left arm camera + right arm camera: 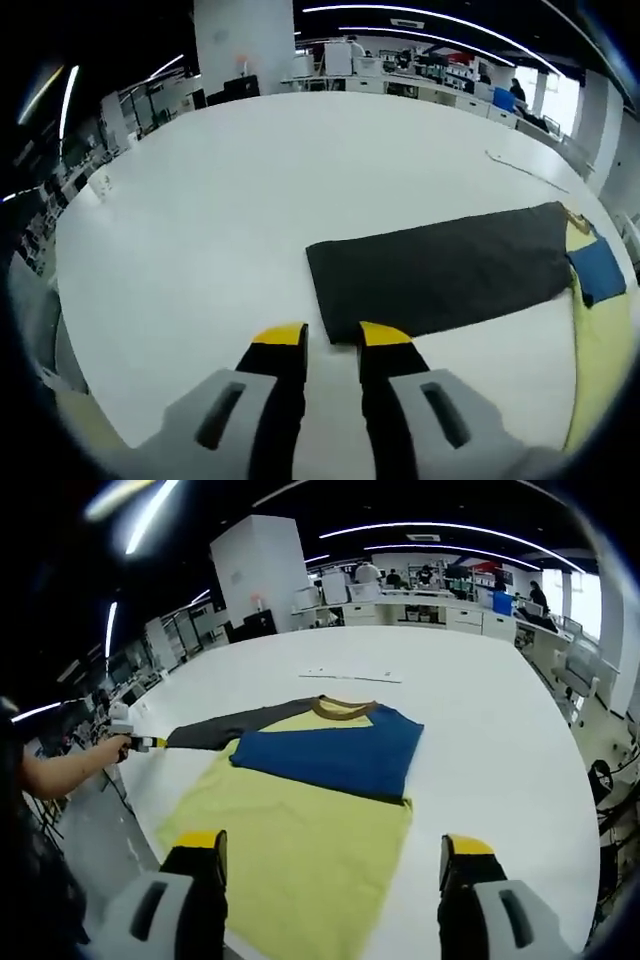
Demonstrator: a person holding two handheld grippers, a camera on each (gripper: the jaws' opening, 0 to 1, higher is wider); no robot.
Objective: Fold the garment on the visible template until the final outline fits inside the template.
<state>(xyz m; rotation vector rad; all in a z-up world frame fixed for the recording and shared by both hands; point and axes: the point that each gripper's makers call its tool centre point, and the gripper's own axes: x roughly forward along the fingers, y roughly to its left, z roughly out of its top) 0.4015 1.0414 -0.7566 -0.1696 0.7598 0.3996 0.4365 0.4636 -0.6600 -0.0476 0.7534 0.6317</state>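
Garment of yellow, blue and dark grey cloth (300,790) lies flat on the large white table (480,710), its yellow body nearest in the right gripper view, one blue sleeve (335,750) folded across the chest below the tan collar (345,708), and the dark grey sleeve (440,270) stretched straight out to the side. In the left gripper view the left gripper (333,335) hovers just off the cuff end of that grey sleeve, its yellow-tipped jaws slightly apart and holding nothing. The right gripper (335,850) hangs over the yellow hem with its jaws spread wide, empty. Desks and shelves stand beyond the table
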